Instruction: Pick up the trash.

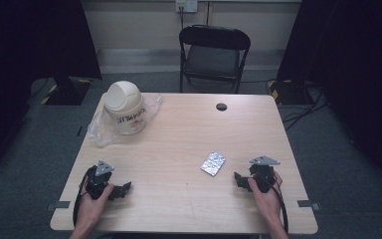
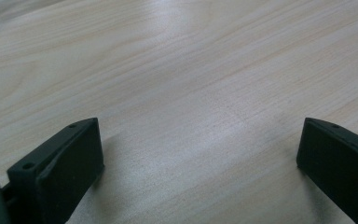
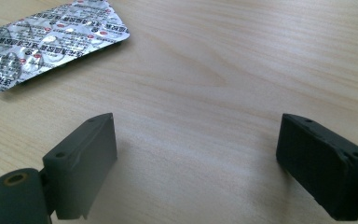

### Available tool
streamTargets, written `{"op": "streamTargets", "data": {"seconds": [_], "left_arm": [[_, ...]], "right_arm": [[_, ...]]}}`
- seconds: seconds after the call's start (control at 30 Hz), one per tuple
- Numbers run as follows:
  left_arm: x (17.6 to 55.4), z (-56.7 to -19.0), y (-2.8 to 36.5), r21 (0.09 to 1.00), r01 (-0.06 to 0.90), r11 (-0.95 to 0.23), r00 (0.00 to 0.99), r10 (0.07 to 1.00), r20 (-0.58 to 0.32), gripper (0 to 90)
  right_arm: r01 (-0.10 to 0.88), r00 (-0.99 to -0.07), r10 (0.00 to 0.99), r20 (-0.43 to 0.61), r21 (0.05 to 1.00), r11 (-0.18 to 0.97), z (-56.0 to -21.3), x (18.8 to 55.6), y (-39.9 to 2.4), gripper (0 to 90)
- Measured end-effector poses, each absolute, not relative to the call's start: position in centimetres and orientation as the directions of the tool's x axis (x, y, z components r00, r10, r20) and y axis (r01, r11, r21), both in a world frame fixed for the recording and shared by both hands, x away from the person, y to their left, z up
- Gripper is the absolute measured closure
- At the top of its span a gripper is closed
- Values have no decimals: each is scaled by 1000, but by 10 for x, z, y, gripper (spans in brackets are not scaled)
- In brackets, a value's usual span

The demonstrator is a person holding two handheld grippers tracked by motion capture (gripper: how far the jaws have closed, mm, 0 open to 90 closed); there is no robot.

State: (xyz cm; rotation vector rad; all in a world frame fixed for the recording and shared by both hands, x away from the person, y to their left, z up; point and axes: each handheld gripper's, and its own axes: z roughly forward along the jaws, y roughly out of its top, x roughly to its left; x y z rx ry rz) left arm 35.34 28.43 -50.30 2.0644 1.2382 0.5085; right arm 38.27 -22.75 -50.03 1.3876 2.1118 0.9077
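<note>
Silvery, crinkled, probably foil blister pack [image 1: 213, 163]

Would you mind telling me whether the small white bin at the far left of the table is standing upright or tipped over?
Upright: the white bin stands on its base, domed lid on top.

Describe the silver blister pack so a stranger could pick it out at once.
Start at the wooden table and go to its near right part. Just ahead of the right gripper lies the blister pack, flat. It is the one shiny foil rectangle there.

A black folding chair [image 1: 214, 56] stands behind the wooden table [image 1: 179, 149] on grey floor [image 1: 343, 164]
</note>
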Motion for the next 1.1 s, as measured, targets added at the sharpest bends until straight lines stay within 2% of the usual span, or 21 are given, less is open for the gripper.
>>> {"op": "streamTargets", "data": {"seconds": [0.23,0.43,0.5,0.87,1.1], "left_arm": [[354,-503,286,713,615,-336,482,876,-3,3],[351,-502,291,729,604,-321,472,881,-3,79],[351,-501,293,740,601,-302,460,888,-11,162],[354,-494,295,758,586,-286,472,881,-32,169],[362,-484,295,771,556,-309,499,867,-13,170]], "right_arm": [[622,-391,920,-15,732,277,-500,383,-228,113],[622,-391,920,-16,732,277,-500,383,-228,113],[622,-391,920,-16,732,277,-500,383,-228,113],[622,-391,920,-15,733,277,-500,383,-228,113],[622,-391,920,-16,732,277,-500,383,-228,113]]}}
